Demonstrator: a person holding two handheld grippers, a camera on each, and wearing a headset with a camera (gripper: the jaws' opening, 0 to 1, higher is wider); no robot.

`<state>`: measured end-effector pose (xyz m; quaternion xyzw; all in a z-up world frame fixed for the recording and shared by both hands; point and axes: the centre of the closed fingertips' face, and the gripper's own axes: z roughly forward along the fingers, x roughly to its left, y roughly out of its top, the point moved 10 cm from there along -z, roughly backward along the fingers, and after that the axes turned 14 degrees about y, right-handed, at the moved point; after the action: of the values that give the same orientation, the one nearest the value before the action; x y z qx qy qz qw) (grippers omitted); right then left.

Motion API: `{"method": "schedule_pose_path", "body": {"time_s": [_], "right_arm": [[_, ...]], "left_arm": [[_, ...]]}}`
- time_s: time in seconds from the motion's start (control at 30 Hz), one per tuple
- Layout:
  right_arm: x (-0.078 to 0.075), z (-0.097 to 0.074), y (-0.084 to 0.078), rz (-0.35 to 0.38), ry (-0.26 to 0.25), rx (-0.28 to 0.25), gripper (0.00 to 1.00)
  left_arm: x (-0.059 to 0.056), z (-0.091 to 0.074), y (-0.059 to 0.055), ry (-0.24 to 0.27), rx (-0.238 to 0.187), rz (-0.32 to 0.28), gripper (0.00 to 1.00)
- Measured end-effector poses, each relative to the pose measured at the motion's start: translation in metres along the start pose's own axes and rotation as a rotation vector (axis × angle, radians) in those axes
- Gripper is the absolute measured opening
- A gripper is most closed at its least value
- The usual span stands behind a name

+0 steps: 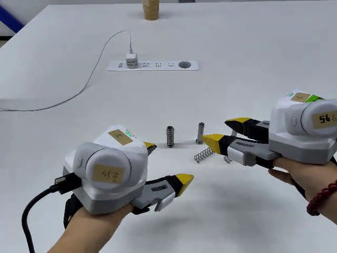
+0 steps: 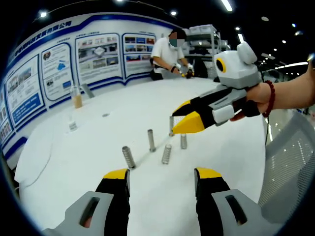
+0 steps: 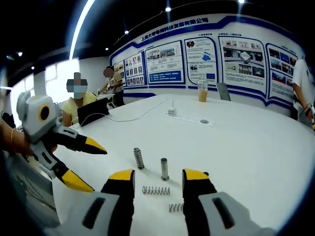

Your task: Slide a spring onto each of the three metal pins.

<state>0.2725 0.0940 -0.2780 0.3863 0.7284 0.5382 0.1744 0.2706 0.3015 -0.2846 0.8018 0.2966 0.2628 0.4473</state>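
Note:
Three metal pins stand on the white table (image 1: 253, 63). One pin wears a spring (image 1: 170, 136) (image 2: 129, 157) (image 3: 138, 158). Right of it is a bare pin (image 1: 200, 133) (image 2: 151, 140) (image 3: 164, 168). The third pin (image 2: 171, 125) is partly hidden behind the right gripper's jaw. A loose spring (image 1: 204, 154) (image 2: 167, 153) (image 3: 156, 190) lies in front of the bare pin, and a shorter spring (image 1: 227, 158) (image 3: 175, 208) lies near it. My right gripper (image 1: 224, 132) (image 3: 158, 175) hovers open just right of the pins. My left gripper (image 1: 167, 163) (image 2: 162, 174) is open and empty, nearer me.
A white power strip (image 1: 152, 65) with a plugged charger and a trailing cable (image 1: 89, 79) lies farther back. A cup (image 1: 150, 9) stands at the table's far edge. People sit at the table's far sides (image 3: 81, 101) (image 2: 170, 54).

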Motion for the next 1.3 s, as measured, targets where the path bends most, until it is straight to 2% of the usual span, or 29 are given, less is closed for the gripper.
{"method": "schedule_pose_path", "body": {"time_s": [0.23,0.53,0.83,1.03,1.3], "right_arm": [[-0.006,-0.015,-0.009,0.013,-0.011,0.002,0.4],[-0.008,-0.026,-0.016,0.018,0.01,-0.005,0.4],[-0.01,-0.029,-0.021,0.031,-0.008,-0.007,0.4],[-0.013,-0.03,-0.024,0.042,-0.019,-0.01,0.4],[-0.013,-0.03,-0.023,0.021,-0.031,0.007,0.38]], "left_arm": [[-0.001,0.018,0.005,-0.026,0.008,0.028,0.5],[-0.004,0.042,0.009,-0.061,0.016,0.062,0.43],[-0.011,0.061,0.011,-0.083,0.023,0.125,0.36],[-0.015,0.072,0.008,-0.094,0.043,0.168,0.32],[-0.021,0.083,0.006,-0.127,0.056,0.185,0.28]]}}
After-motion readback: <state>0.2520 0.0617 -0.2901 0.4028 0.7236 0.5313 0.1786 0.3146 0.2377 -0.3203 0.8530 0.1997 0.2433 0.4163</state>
